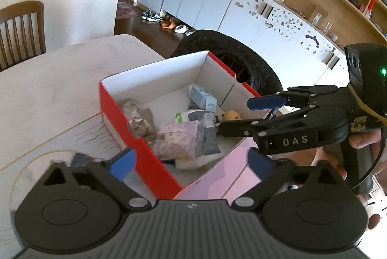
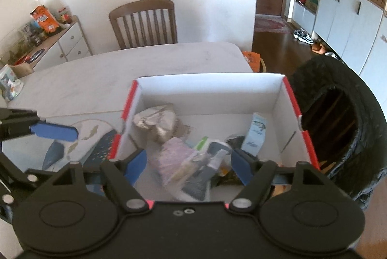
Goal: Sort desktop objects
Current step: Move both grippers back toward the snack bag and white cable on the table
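1. Left two-finger gripper with blue pads [image 1: 191, 163] hovers at the near edge of the box, jaws spread wide, nothing between them.
2. Red cardboard box with white inside [image 1: 113, 109] sits on the pale marble-look table [image 1: 48, 80], holding a crumpled silver foil packet [image 1: 139, 118], a lilac plastic pouch [image 1: 175, 139] and a light-blue carton [image 1: 202, 99] (all piled loosely).
3. Right two-finger gripper with blue pads [image 2: 189, 163] hangs over the box, jaws released and empty.

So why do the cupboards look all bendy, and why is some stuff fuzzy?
Left wrist view: the fisheye lens curves the cupboards, and the left gripper looks smeared by motion. Right wrist view: the packets in the box look blurred under the right gripper, while the chair stays sharper.
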`<state>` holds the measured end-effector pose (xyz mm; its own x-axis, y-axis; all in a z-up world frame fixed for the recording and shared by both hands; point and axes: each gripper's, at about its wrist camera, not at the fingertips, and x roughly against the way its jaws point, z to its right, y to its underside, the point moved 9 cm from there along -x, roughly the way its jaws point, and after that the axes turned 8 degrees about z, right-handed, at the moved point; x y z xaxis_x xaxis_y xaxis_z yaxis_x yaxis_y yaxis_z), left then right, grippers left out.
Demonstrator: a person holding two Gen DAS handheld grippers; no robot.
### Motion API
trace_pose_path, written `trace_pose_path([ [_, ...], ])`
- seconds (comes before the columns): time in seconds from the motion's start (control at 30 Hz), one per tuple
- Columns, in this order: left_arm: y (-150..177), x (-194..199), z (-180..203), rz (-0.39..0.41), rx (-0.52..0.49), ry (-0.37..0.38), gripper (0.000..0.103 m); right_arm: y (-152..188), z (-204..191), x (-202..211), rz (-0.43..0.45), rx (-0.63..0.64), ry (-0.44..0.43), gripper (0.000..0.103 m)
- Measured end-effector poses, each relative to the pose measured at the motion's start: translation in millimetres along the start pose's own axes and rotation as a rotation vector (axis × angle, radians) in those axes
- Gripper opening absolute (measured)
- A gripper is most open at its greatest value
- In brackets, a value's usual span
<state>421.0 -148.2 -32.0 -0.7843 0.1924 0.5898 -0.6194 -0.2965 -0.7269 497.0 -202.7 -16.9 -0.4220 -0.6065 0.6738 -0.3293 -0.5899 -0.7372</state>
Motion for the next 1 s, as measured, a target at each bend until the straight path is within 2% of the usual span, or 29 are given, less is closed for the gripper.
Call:
trace_pose_path([
  [0.5,31.9,76.3,-59.6,0.005,-0.018,-0.014,0.103,30.5,-75.7,15.2,-0.005,-0.003,-0.007,0.078],
  [0.8,49.5,102.2,-94.5,-0.002,-0.004,-0.036,0.103,48.7,-119.8,21.3,-0.007,0.016,0.011,0.078],
  [1.0,68.1,113.9,-108.6,-0.015,-0.046,-0.054,0.103,64.9,-149.6,21.6,-0.013,0.050,0.021,0.078],
])
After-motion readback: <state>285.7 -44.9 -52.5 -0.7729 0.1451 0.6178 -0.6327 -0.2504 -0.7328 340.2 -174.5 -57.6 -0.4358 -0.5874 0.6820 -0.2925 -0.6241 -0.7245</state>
